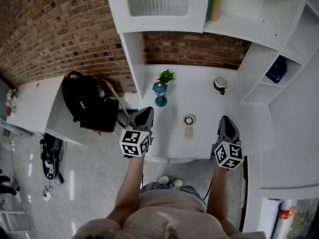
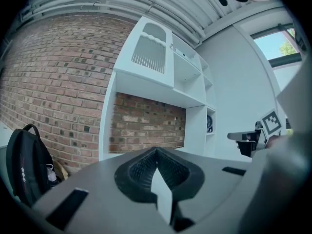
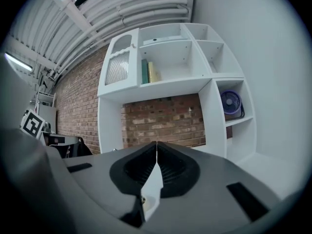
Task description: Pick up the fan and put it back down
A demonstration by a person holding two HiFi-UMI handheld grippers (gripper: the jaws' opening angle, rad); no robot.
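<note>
Currently left gripper [image 1: 147, 110], right gripper [image 1: 226, 119] held level, jaws pressed together, empty; fan [image 1: 189, 124] lies on desk [image 1: 197, 91] between.

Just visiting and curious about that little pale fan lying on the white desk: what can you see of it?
The fan is small and cream-coloured, plastic by the look: a round head with a darker centre and a short handle pointing toward the person. It lies flat on the white desk, near its front edge; only the desk touches it.

Both level, side by side, jaws together, empty: left gripper [image 1: 145, 112], right gripper [image 1: 226, 119].
</note>
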